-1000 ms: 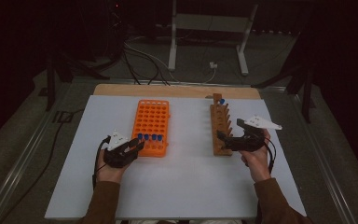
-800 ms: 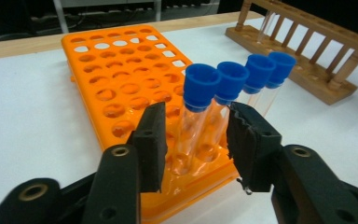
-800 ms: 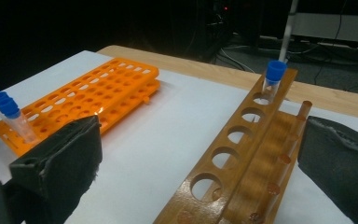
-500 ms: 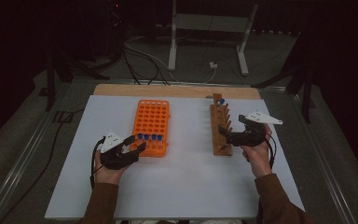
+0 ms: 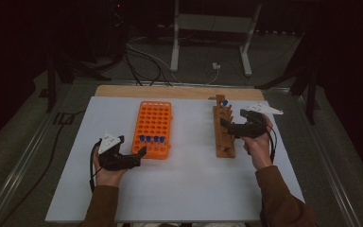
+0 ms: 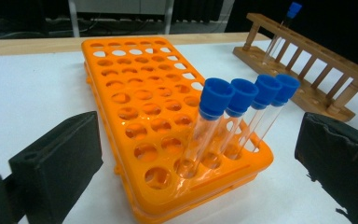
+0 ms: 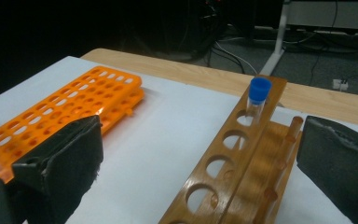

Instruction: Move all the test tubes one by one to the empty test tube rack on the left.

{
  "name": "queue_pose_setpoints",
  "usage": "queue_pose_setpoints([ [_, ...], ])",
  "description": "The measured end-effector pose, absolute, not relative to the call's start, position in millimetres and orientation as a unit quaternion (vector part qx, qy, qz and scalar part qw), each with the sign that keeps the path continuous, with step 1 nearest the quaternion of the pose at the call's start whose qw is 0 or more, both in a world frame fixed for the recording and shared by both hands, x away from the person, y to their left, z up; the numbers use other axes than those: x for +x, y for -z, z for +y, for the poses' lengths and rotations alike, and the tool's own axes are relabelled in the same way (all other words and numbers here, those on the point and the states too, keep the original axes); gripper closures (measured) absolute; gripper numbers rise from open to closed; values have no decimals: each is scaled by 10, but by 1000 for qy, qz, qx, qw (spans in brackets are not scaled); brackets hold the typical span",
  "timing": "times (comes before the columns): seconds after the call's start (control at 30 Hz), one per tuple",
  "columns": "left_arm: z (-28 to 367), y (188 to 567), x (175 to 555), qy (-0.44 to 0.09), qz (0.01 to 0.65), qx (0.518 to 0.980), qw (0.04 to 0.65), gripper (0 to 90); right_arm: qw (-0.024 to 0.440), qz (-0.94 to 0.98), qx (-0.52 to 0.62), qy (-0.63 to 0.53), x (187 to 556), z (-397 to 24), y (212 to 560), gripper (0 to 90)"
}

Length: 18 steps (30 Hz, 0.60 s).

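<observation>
On the white table [image 5: 184,189] an orange rack [image 5: 152,127] lies left of centre and a wooden rack [image 5: 223,130] right of centre, well apart. Four blue-capped tubes [image 6: 242,105] stand side by side in the orange rack's row nearest the person, leaning slightly. The left gripper [image 5: 134,158] sits just beside that near end of the rack, at its left corner. Its jaws have just been opening and now stand wide, with nothing between the pads; in the left gripper view the four tubes rise beyond the gap, clear of both black jaws. The right gripper [image 5: 227,126] hovers at the wooden rack, about midway along its length, held in the person's right hand [image 5: 257,144]. Its jaws are also wide apart and empty, and in the right gripper view they straddle the rack's near holes. A single blue-capped tube [image 7: 258,100] stands upright in a hole at the wooden rack's far end.
</observation>
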State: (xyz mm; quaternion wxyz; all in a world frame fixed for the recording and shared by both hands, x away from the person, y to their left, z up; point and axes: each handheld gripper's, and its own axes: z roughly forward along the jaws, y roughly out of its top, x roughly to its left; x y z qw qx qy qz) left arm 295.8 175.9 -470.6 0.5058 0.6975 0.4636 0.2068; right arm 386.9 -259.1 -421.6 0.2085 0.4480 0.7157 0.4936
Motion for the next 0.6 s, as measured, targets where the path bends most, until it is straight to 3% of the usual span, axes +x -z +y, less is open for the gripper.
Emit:
queue_pose_setpoints([
  [0.3,1739,4708,2948,-219,463,698,501,5,215,713,462,-482,4142,-2602,4237,6],
  [0.53,1710,4728,2962,-214,460,703,498,5,213,715,466,-476,4320,-2599,4242,72],
  [0.6,1707,4734,2964,-215,462,703,496,5,212,718,465,-472,4371,-2585,4253,128],
])
